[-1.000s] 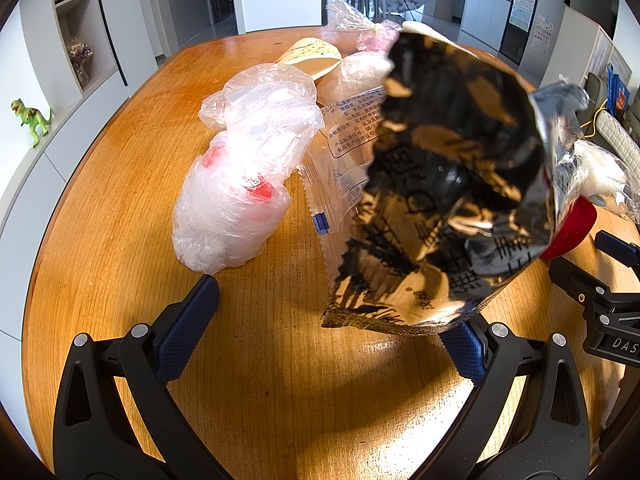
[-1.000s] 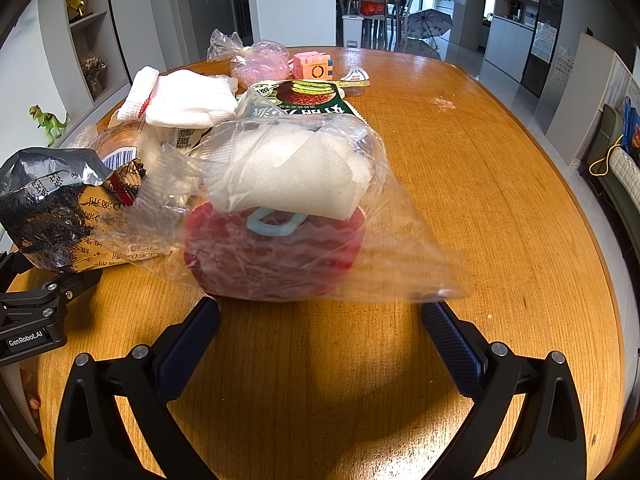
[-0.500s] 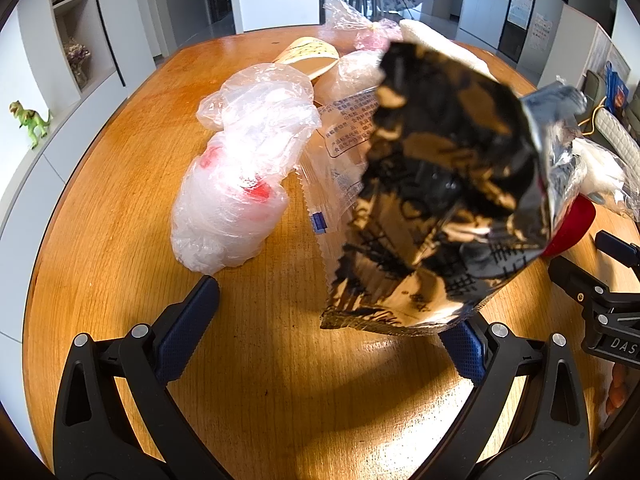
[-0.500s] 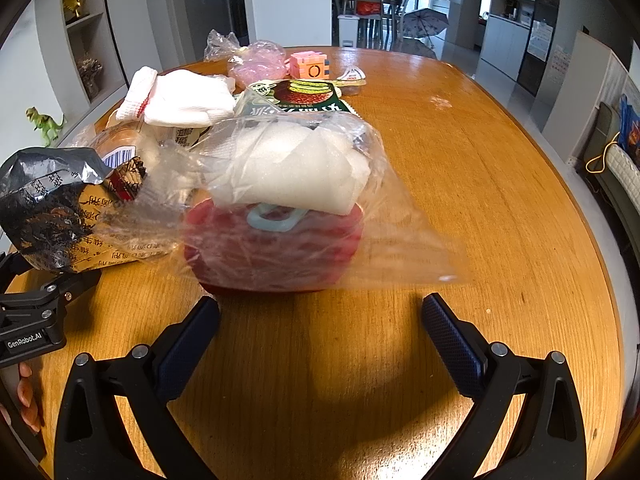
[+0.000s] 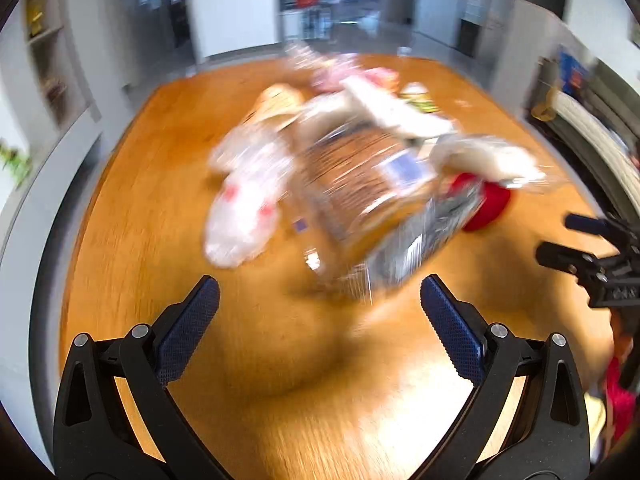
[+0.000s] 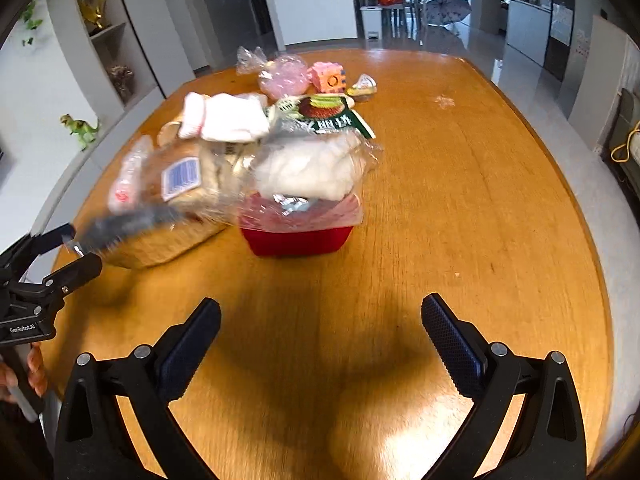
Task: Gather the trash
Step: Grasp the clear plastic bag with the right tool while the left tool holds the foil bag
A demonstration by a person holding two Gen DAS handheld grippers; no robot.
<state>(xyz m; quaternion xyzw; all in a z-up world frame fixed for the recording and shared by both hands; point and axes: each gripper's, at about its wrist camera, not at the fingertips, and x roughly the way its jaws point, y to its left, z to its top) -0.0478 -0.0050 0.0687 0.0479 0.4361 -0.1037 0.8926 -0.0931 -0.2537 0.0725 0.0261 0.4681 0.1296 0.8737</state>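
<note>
The silver foil wrapper (image 5: 416, 236) is lying at the near edge of the trash pile on the wooden table (image 6: 460, 208), blurred, just in front of the left gripper (image 5: 318, 312), whose fingers are standing wide apart and holding nothing. A clear bag with a barcode label (image 6: 180, 178) is resting behind it. The right gripper (image 6: 320, 336) is also gaping wide and empty, near the red container (image 6: 296, 238) under white foam (image 6: 312, 170).
</note>
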